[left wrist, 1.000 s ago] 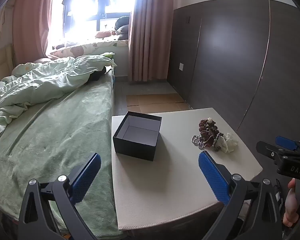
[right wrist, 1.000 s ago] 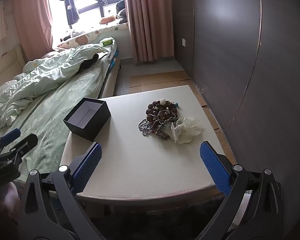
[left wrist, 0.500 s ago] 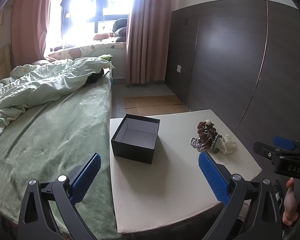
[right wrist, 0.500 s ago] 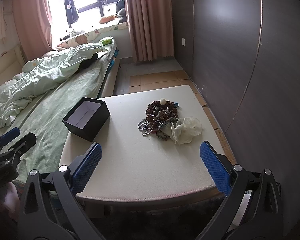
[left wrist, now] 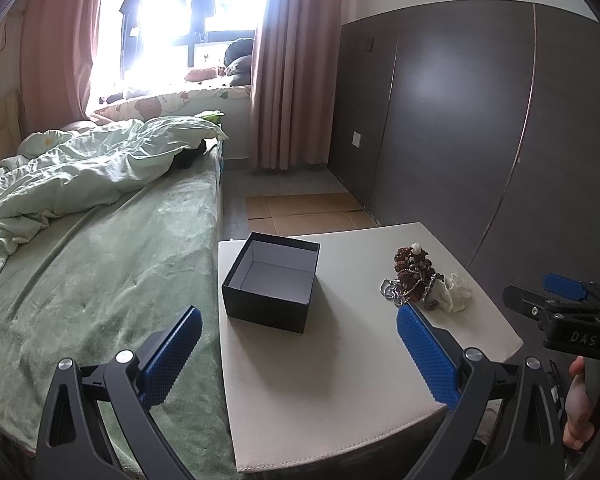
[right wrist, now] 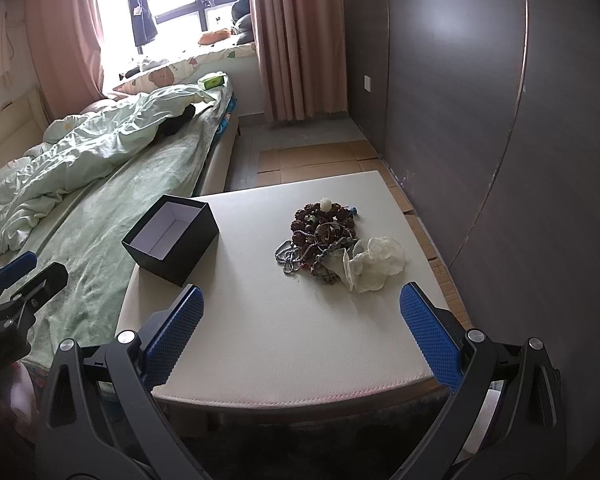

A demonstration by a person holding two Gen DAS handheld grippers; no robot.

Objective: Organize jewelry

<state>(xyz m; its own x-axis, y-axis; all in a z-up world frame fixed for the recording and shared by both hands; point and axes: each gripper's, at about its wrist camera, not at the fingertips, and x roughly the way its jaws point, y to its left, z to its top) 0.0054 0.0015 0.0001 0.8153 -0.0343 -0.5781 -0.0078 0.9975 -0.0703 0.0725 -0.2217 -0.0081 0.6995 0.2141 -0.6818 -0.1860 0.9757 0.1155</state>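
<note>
1. Left gripper [left wrist: 296, 344]: fingers wide apart, nothing between them. I've got it hovering over the near edge of the table [left wrist: 340, 392], clear of the surface.
2. Right gripper [right wrist: 300, 324]: fingers also spread wide and empty, hanging above the near table edge.
3. Jewelry pile [right wrist: 320, 236]: tangled heap of dark red-brown beads, silvery chains and a greenish strand, with a small white piece on the far side. From the right wrist view it lies ahead of the fingers, roughly centred between them, well apart from both tips.
4. From the left wrist view the same pile [left wrist: 414, 276] sits just beyond the right-hand fingertip [left wrist: 424, 344], off to that side, not touching.
5. Crumpled pale cloth or pouch [right wrist: 374, 262] touches the pile on its near right side; can't tell what exactly it is.
6. Black box [left wrist: 272, 280]: open, lid off, pale lining, looks empty. It sits ahead of the left gripper's fingers, between them, nearer the left table edge. In the right wrist view the box [right wrist: 172, 236] is ahead of the left-hand finger [right wrist: 176, 336], well apart from the pile.
7. Writing: "DAS" is readable on the right gripper's body in the left wrist view [left wrist: 584, 338]. No other label I can read.
8. Bed [left wrist: 100, 264] with green cover butts against the table's left side.
</note>
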